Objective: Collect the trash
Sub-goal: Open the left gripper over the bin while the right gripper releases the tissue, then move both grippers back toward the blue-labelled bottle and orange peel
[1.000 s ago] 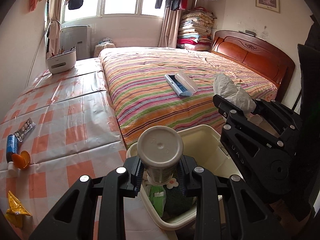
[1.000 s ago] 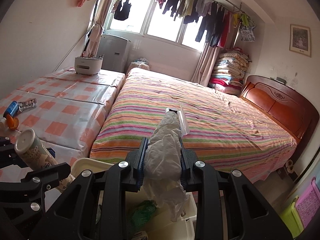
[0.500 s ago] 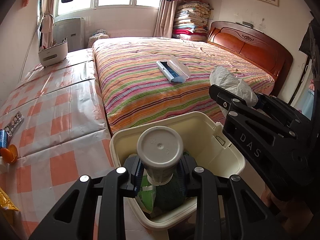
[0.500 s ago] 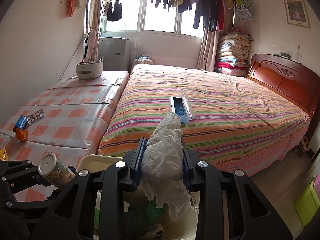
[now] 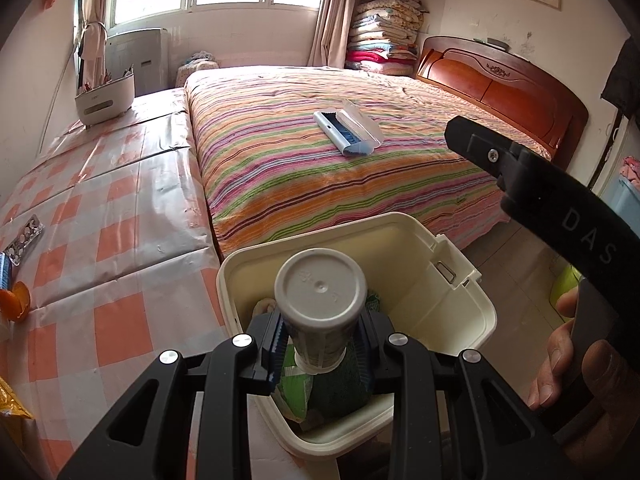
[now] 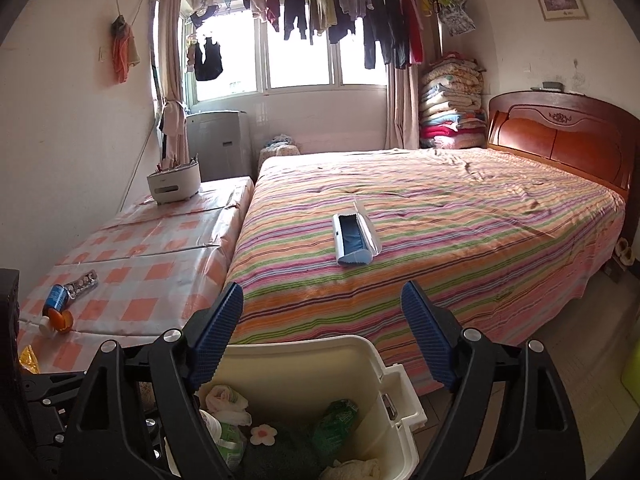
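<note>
Bedroom daylight falls on the left gripper (image 5: 322, 354), clamped on a grey-capped cylindrical container (image 5: 320, 312) over the cream plastic bin (image 5: 472, 308). White letters "DAS" mark the right gripper's black arm in the left view alone. Only the right view shows the right gripper (image 6: 322, 340), jaws opening and empty, above crumpled white trash (image 6: 352, 470) in the bin beside the striped bed (image 6: 440, 220).

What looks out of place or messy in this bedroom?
An open blue case lies alone on the striped bed. On the checked cover sit loose bits: a tipped blue bottle beside an orange cap, a blister pack and a yellow wrapper. Nothing looks spilled or broken.
</note>
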The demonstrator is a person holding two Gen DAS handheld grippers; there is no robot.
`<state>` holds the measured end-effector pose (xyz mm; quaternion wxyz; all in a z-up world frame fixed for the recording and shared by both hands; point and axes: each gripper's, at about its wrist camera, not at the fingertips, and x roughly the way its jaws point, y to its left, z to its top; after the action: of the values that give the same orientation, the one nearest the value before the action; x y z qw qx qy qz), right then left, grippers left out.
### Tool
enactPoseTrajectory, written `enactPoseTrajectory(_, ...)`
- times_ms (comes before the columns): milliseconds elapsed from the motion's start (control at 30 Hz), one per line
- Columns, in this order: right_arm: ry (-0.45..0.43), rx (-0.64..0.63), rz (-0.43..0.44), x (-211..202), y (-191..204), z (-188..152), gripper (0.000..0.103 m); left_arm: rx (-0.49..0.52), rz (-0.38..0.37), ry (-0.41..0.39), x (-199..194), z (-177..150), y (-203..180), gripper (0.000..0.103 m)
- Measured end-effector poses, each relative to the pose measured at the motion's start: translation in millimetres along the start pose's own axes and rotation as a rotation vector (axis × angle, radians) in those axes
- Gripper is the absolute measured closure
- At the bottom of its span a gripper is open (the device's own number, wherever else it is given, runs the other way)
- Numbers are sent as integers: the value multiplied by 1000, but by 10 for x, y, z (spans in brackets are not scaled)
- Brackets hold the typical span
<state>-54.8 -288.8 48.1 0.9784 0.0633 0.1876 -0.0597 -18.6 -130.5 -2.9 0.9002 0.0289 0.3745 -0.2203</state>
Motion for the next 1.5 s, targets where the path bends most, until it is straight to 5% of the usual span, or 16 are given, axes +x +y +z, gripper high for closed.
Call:
enactPoseTrajectory(367, -25, 28, -8, -25, -62, 26, 21, 28, -13, 0, 18, 63, -101, 73)
enactPoseTrajectory(500, -26, 16, -11, -14, -14, 36, 21, 36, -9, -15, -43, 73, -95, 48)
enactPoseTrajectory(667, -15, 3, 5, 36, 106, 52, 21, 32, 24, -63, -213, 88, 44, 39)
enactPoseTrajectory(1033, 2, -61, 65, 139, 611, 81, 19, -13, 130, -102, -594, 87, 701, 38)
enactPoseTrajectory(1167, 14, -93, 100, 202, 872, 66, 19, -30, 193, -133, -743, 53, 1014, 30)
enactPoseTrajectory(1500, 46, -189, 196, 377, 1613, -12, 17, -162, 300, -155, -951, 6, 1828, 30)
